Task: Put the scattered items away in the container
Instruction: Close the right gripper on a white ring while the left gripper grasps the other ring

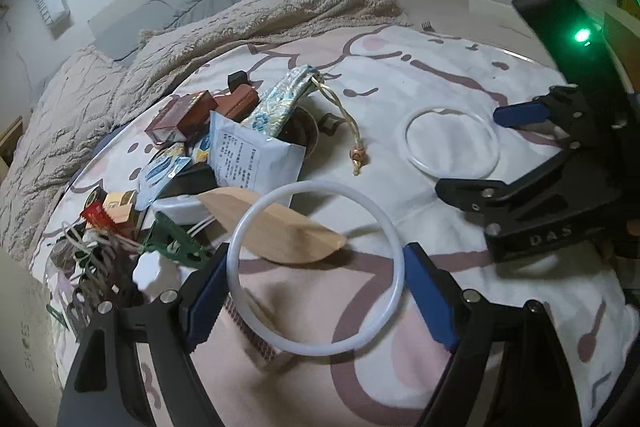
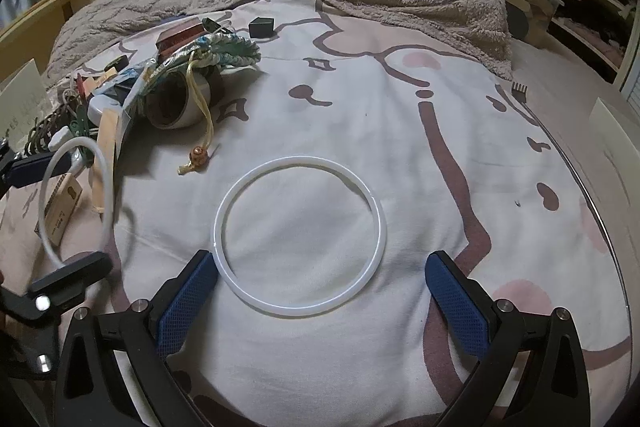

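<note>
Judging from both wrist views, set on a bed cover (image 2: 400,131) printed with cartoon shapes, with a fuzzy blanket bunched behind.

Left gripper (image 1: 316,253): closed on raised ring (image 1: 316,185), white and thin, pinched across its full width, both blue pads seemingly against the rim. Tilted up off the cover, with its shadow below. Probably gripped edge to edge because so thin a hoop offers no other hold.

Right gripper (image 2: 320,258): released, jaws spread wide. Poised low over flat ring (image 2: 304,161), a second white hoop lying on the cover. One pad touching or just beside the rim, the other apart. Likely lined up to take it the same way.

Off to the robot's left, well apart from flat ring: pile (image 1: 224,147) of packets, small boxes, a green clip and a wooden leaf-shaped piece (image 1: 280,231), heaped loosely and not yet sorted.

Among the pile: cup (image 2: 172,107) on its side, dark inside, mouth toward the right camera. Nothing visible within. Draped over it, brocade pouch (image 1: 280,99) with trailing cord. Cannot tell which item serves as the container; neither ring in anything yet.
</note>
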`<move>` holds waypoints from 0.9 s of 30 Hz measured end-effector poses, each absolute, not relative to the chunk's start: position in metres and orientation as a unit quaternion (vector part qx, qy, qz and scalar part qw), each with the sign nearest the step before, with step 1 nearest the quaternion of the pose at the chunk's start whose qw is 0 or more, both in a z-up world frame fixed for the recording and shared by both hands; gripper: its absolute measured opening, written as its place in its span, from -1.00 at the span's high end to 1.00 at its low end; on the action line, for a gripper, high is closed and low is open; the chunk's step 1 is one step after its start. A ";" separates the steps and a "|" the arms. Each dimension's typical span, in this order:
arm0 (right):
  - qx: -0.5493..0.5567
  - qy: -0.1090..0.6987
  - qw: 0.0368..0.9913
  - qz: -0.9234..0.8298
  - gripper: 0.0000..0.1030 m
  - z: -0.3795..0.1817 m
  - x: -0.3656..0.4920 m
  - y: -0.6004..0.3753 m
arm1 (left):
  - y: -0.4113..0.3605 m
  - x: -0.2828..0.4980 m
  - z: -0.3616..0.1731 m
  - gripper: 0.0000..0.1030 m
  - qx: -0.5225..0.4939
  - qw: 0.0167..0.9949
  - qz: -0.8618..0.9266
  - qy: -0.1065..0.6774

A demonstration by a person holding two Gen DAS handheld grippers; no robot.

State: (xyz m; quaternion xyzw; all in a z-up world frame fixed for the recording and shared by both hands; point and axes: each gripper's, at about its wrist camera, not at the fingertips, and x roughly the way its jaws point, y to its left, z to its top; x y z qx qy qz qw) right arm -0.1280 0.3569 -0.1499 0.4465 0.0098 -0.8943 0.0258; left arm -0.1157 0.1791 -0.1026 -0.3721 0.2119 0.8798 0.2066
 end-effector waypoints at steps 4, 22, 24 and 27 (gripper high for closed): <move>0.437 0.007 0.034 -0.899 -0.88 -0.148 -0.125 0.357 | 0.165 -0.102 -0.091 -0.62 -0.369 0.205 0.888 0.184; 0.417 -0.008 0.047 -0.908 -0.54 -0.142 -0.119 0.361 | 0.072 -0.041 -0.093 -0.63 -0.413 0.142 0.893 0.109; 0.416 -0.013 0.047 -0.908 -0.53 -0.140 -0.118 0.363 | 0.065 -0.037 -0.098 -0.63 -0.419 0.137 0.892 0.099; 0.415 -0.021 0.042 -0.909 -0.53 -0.135 -0.115 0.367 | 0.057 -0.035 -0.107 -0.63 -0.427 0.131 0.890 0.089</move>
